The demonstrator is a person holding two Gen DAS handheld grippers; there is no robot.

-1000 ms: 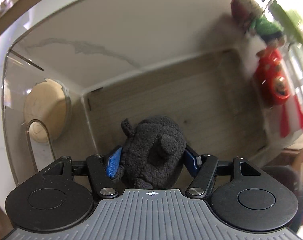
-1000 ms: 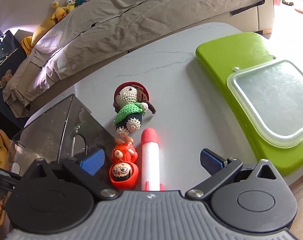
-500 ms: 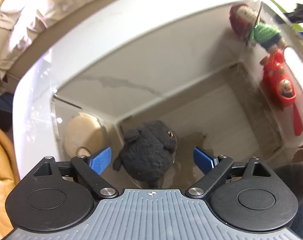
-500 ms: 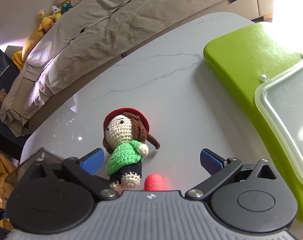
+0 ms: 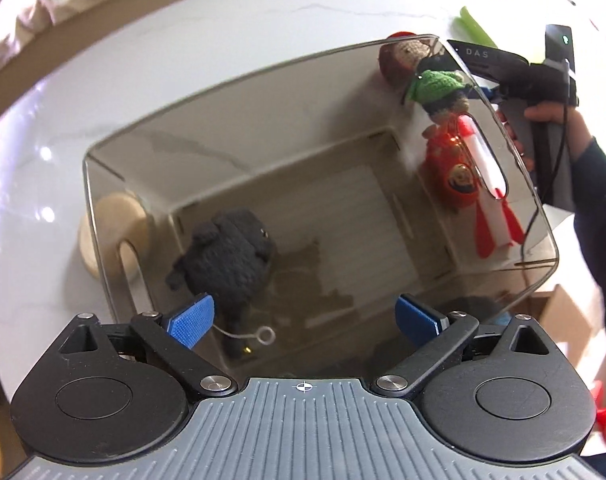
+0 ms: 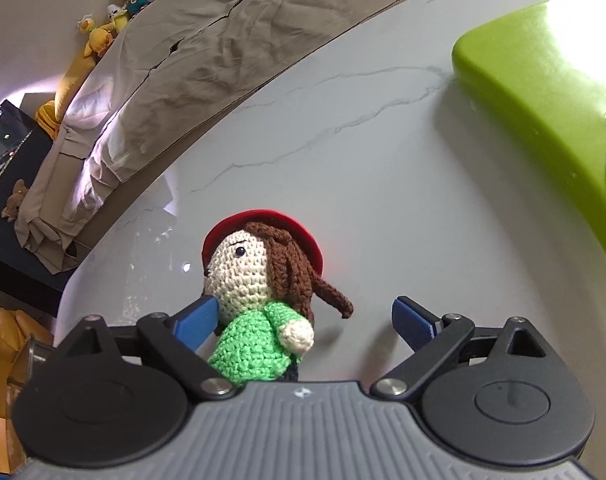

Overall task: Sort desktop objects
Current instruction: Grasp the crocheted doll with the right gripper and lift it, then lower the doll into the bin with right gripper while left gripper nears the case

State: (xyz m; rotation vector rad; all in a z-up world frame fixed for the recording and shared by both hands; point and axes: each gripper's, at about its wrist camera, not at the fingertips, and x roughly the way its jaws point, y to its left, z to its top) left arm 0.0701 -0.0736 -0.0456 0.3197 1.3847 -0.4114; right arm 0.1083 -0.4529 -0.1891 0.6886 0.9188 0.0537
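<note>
A dark plush toy [image 5: 227, 250] lies inside the smoky clear storage bin [image 5: 239, 92] on the white marble table. My left gripper [image 5: 305, 320] is open and empty above the bin's near edge. A crochet doll with red hat and green top [image 6: 263, 292] lies on the table between the open jaws of my right gripper [image 6: 303, 316], close to the left finger. The doll [image 5: 427, 76], a red figurine [image 5: 457, 176] and a red-and-white rocket toy [image 5: 489, 184] show through the bin's far wall in the left wrist view.
A beige round object [image 5: 115, 236] sits outside the bin's left wall. A lime green case [image 6: 543, 92] with a clear lid lies at the table's right. A sofa under a beige cover [image 6: 223, 28] with stuffed toys stands behind the table.
My left gripper opened, released the dark plush into the bin, and pulled back upward. My right gripper moved forward and down, bringing the crochet doll between its jaws.
</note>
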